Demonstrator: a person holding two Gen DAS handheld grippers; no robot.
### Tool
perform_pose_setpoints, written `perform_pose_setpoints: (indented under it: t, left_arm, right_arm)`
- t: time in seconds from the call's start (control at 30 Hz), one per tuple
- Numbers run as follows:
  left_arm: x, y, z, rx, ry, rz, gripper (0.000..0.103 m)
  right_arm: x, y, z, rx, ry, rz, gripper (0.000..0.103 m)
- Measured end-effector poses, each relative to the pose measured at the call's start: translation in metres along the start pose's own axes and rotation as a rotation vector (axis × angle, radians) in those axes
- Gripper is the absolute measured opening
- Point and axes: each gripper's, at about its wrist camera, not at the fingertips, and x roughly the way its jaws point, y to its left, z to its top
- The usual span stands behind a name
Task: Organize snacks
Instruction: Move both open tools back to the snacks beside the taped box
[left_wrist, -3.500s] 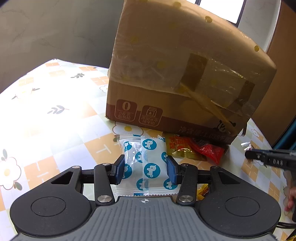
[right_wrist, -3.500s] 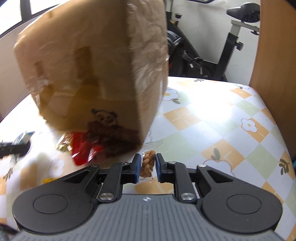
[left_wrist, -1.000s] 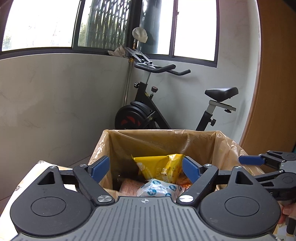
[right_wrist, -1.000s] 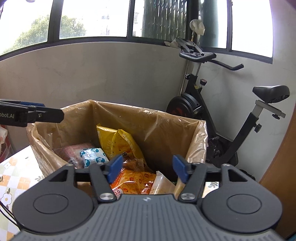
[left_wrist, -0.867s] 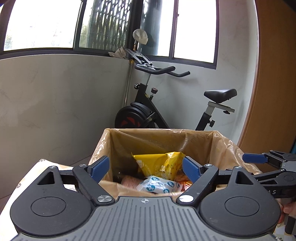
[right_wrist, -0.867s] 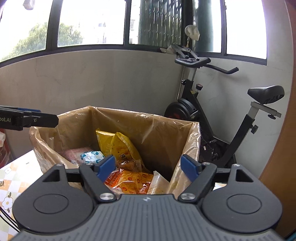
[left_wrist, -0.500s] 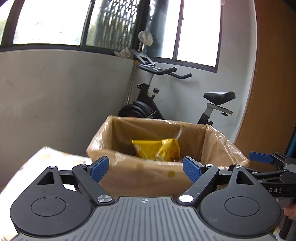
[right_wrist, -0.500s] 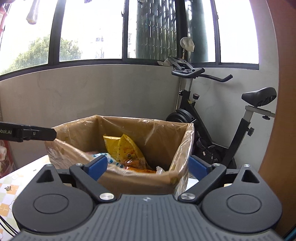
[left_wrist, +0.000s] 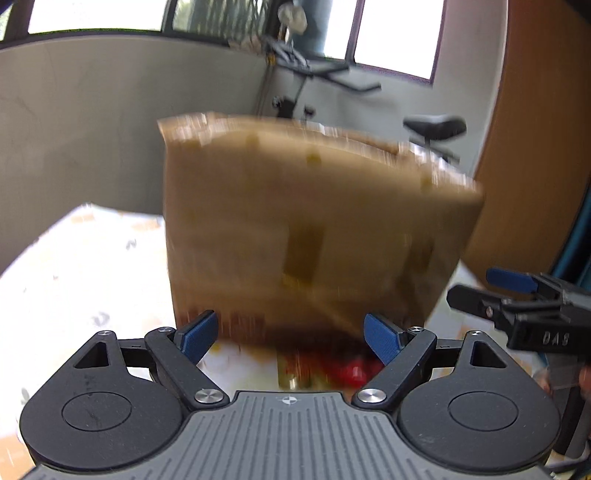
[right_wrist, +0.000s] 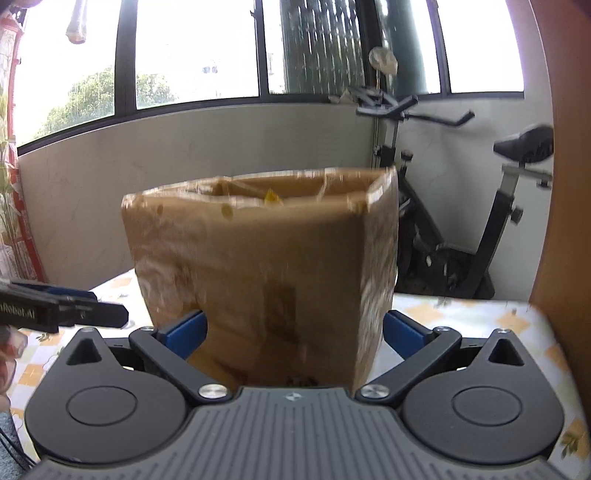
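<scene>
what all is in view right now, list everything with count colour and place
cardboard box: one, brown, wrapped in clear film, open top, standing on the table
snack packets: at least two, red and yellowish, blurred, on the table at the box's foot
table: one, white cloth with orange checks and flowers
exercise bike: one, black, behind the table by the wall
windows: dark frames, above the grey wall
wooden panel: one, brown, at right
left gripper: black with blue pads, open, nothing between
right gripper: black with blue pads, jaws opening, nothing between

A home's glazed balcony room: an exercise bike (right_wrist: 480, 206) by the windows (right_wrist: 195, 48), a flower-patterned cloth on the worktop (right_wrist: 480, 314).
</scene>
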Motion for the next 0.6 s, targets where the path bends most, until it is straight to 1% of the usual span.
perform_pose_setpoints:
  t: [0.2,0.33,0.43,0.6]
  left_arm:
    - [0.023,-0.006,-0.030,-0.018,0.137,-0.040,0.086]
    - [0.037,-0.016,-0.044,0.006,0.215,-0.054,0.081]
    - [0.043,-0.028,-0.055,0.021,0.255,-0.069,0.079]
    - [0.050,-0.041,-0.061,0.056,0.279,-0.079,0.079]
  right_arm:
    - [0.004,-0.008,-0.040,0.031,0.055,-0.045,0.103]
    - [0.007,-0.012,-0.062,0.045,0.102,-0.056,0.103]
    - [0.010,-0.012,-0.074,0.034,0.119,-0.065,0.103]
    - [0.016,-0.012,-0.082,0.003,0.131,-0.067,0.103]
